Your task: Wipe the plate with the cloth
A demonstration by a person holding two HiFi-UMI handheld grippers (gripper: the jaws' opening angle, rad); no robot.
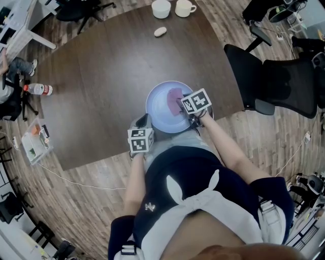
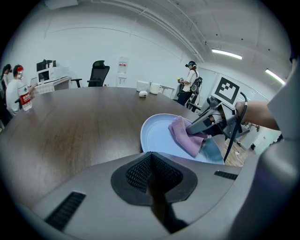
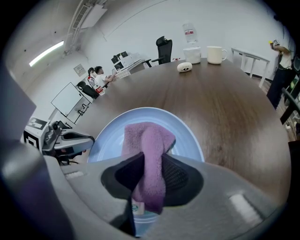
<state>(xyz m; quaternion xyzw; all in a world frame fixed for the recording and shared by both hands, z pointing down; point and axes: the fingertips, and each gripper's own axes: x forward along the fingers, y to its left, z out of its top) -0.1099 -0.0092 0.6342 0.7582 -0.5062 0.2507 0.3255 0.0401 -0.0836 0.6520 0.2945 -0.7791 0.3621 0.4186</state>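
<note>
A light blue plate [image 1: 158, 114] lies near the front edge of the dark wooden table [image 1: 101, 76]. On its right half is a purple cloth [image 1: 174, 96]. My right gripper [image 1: 183, 105] is over the plate, shut on the cloth. In the right gripper view the cloth [image 3: 149, 154] hangs bunched between the jaws, above the plate [image 3: 190, 138]. My left gripper [image 1: 143, 122] is shut and empty at the plate's near-left rim. The left gripper view shows the plate [image 2: 157, 136] ahead, with the cloth [image 2: 185, 138] under the right gripper [image 2: 199, 125].
Two white cups [image 1: 161, 7] [image 1: 184, 7] and a small white object [image 1: 160, 31] stand at the table's far edge. A bottle [image 1: 38, 89] is at the left edge. A black chair [image 1: 277, 81] stands right of the table. A clear box [image 1: 34, 142] lies on the floor.
</note>
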